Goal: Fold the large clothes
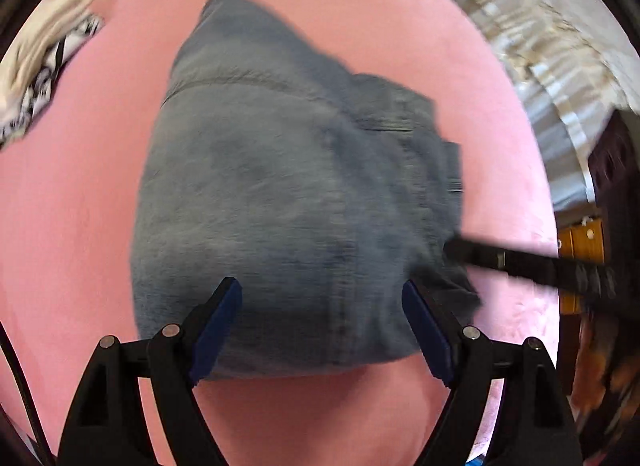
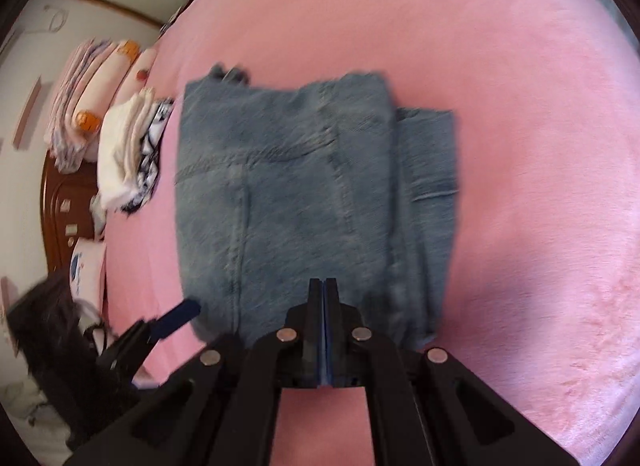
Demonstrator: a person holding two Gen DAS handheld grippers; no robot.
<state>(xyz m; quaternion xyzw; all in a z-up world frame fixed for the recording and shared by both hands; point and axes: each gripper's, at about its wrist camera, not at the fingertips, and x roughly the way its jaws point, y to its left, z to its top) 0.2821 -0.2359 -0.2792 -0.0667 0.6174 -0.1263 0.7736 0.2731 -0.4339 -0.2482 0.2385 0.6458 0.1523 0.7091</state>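
A folded pair of blue jeans (image 1: 280, 185) lies flat on the pink bedsheet (image 1: 80, 225), its seams and a narrower layer showing on the right side (image 2: 432, 169). My left gripper (image 1: 321, 288) hangs open above the jeans' near edge, with nothing between its blue pads. My right gripper (image 2: 324, 285) is over the near edge of the jeans (image 2: 288, 205), pads pressed together and no cloth visibly pinched. In the left wrist view the right gripper (image 1: 456, 248) shows as a blurred black bar at the jeans' right corner. One blue-padded finger (image 2: 180, 314) of the left gripper shows at the jeans' near left corner.
A stack of white and black-patterned folded clothes (image 2: 128, 153) lies left of the jeans, also seen in the left wrist view (image 1: 36, 65). Rolled pink bedding (image 2: 92, 97) and a wooden headboard (image 2: 60, 205) are beyond. A pale curtain (image 1: 540, 45) and wooden furniture (image 1: 580, 238) stand past the bed's right edge.
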